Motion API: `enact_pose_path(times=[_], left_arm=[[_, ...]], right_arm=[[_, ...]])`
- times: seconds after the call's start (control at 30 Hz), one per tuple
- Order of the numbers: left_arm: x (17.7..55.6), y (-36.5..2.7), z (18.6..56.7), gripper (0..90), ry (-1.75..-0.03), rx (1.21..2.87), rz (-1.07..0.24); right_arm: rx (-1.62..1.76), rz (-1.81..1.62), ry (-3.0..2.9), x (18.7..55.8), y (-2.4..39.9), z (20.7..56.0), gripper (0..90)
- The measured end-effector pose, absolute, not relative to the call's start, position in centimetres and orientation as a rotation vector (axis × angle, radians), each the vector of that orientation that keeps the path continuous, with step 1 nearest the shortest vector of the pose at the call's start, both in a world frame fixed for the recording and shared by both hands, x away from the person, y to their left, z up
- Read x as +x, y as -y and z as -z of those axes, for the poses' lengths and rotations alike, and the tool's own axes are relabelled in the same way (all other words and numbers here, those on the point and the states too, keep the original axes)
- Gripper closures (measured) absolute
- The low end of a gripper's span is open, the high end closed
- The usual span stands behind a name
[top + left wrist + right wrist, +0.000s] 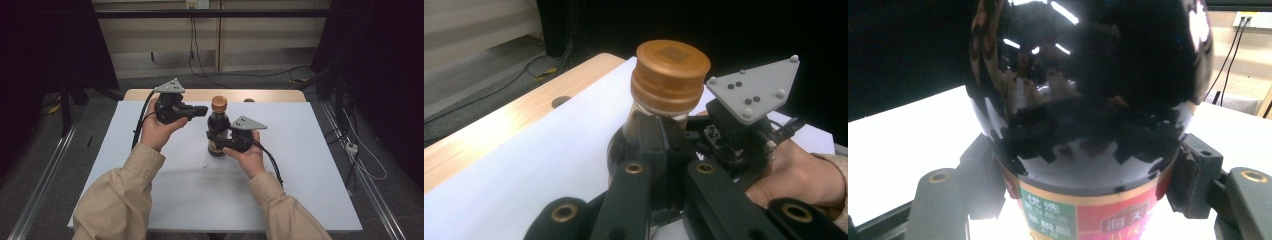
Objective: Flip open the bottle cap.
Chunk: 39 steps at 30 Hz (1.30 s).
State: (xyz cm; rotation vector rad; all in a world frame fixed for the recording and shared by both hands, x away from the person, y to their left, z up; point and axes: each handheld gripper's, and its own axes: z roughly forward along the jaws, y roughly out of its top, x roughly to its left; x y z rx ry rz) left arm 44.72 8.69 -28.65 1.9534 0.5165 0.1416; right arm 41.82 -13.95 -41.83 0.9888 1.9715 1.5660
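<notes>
The right gripper (218, 143) clamps the dark bottle (217, 131) at table (300, 165) centre; the left gripper (204, 110), jaws clenched empty, hovers at its ten o'clock near the cap (219, 103).

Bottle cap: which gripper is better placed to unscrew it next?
Left, probably. The left gripper, jaws shut and empty, sits level with the copper-coloured cap, just beside it. The right gripper is clamped on the dark sauce bottle body, steadying it upright on the white table.
</notes>
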Motion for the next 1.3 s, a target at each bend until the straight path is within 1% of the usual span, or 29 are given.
enact_pose_path(times=[0.6,0.77,0.93,1.3], left_arm=[[45.3,-7.4,27.1,90.0,-0.506,1.996,-0.144],[45.3,-7.1,26.9,90.0,-0.503,2.006,-0.164],[45.3,-6.9,26.9,90.0,-0.524,2.001,-0.143],[45.2,-6.4,26.6,90.0,-0.531,2.013,-0.163]], right_arm=[[0.989,-1.559,-1.977,41.8,14.0,41.9,31.0],[0.996,-1.548,-1.965,41.7,13.9,41.9,31.4],[1.002,-1.543,-1.953,41.7,13.9,41.9,31.7],[1.001,-1.534,-1.961,41.7,14.1,41.9,31.7]])
